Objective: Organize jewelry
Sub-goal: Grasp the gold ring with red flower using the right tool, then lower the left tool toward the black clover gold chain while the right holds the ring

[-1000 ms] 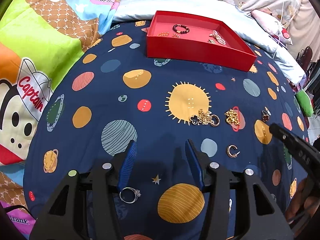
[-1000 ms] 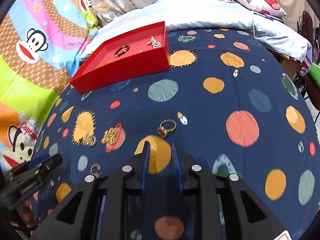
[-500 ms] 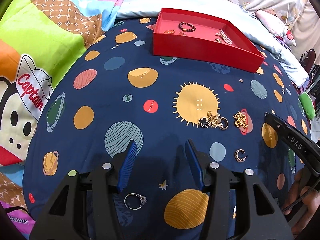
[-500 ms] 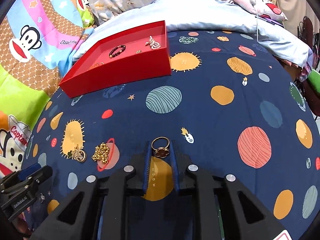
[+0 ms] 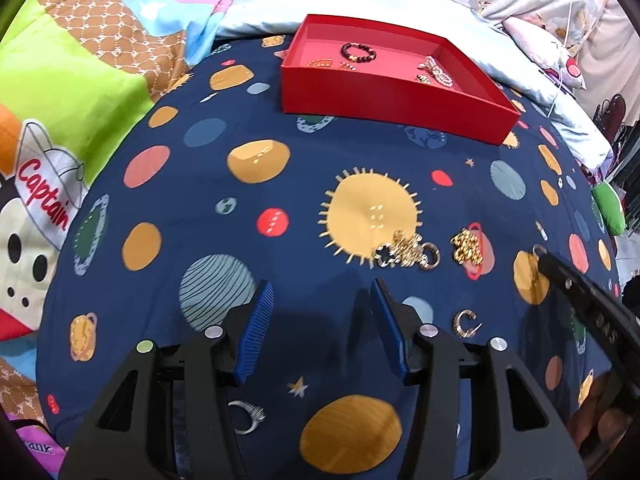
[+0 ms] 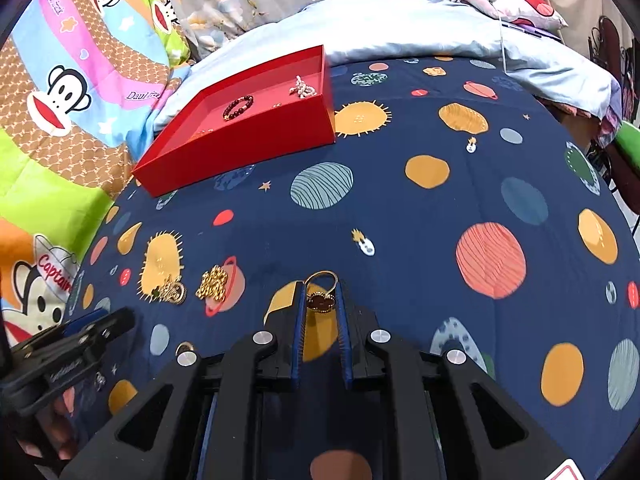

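Change since earlier frames: right gripper (image 6: 320, 300) now has the gold ring with a dark red clover face (image 6: 321, 295) between its blue pads; a second ago that ring lay on the cloth just ahead of its tips. The silver stone-set ring (image 5: 247, 416) now shows nearer the left gripper's base.
Right gripper: jaws closing, pads on both sides of the clover face, ring band projecting past the tips.
Left gripper (image 5: 320, 312): jaws apart, nothing between them, tips over bare cloth.
Work surface: navy blue cloth printed with planets and suns (image 5: 168, 264).
Red rectangular open tray (image 5: 392, 98): on the cloth's far side, holding a dark beaded bracelet (image 5: 358, 52), a pale pearl piece (image 5: 438, 72) and a few small gold items.
Loose pieces on the cloth: gold cluster with a black clover charm (image 5: 406, 254); gold chain bundle (image 5: 466, 246) just beside it; gold C-shaped hoop earring (image 5: 464, 322) nearer the left gripper.
Surroundings: bright cartoon-monkey quilt (image 6: 60, 128) at the left; pale blue bedding (image 6: 400, 28) behind the tray.
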`<state>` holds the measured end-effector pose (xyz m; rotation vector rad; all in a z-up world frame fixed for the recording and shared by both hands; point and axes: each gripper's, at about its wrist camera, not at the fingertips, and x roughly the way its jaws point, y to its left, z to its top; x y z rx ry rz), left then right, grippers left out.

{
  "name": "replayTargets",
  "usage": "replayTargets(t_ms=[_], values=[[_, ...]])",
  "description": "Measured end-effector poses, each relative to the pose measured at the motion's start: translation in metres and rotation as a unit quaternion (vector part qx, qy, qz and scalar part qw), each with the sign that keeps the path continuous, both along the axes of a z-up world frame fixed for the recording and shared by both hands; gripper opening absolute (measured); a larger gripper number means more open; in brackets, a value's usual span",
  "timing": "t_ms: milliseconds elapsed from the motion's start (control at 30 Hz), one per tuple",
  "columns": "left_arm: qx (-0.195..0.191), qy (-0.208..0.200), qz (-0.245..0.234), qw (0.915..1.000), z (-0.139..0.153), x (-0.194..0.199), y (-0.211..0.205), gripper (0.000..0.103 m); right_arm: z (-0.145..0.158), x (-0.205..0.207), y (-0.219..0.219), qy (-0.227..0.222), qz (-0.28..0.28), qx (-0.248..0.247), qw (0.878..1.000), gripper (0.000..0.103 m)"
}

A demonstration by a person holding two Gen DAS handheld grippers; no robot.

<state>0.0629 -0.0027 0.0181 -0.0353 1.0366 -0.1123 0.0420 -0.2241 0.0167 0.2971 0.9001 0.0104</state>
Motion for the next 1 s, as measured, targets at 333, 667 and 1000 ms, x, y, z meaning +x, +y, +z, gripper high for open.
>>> replayTargets(t_ms=[333,667,1000], values=[[-0.004,-0.004,-0.021,0.9998,-0.004,0.014,-0.018,0.047,0.005,-0.008,0.0,-0.005,0.008,0.013,1.0,0.013],[0.041,-0.021,-0.024,0.9986,-0.009,0.02,-0.027,0.037,0.004,-0.009,0.0,-0.004,0.01,0.019,1.0,0.013],[0.045,-0.02,-0.003,0.9988,-0.009,0.021,-0.014,0.036,0.004,-0.01,-0.001,-0.004,0.009,0.024,1.0,0.013]])
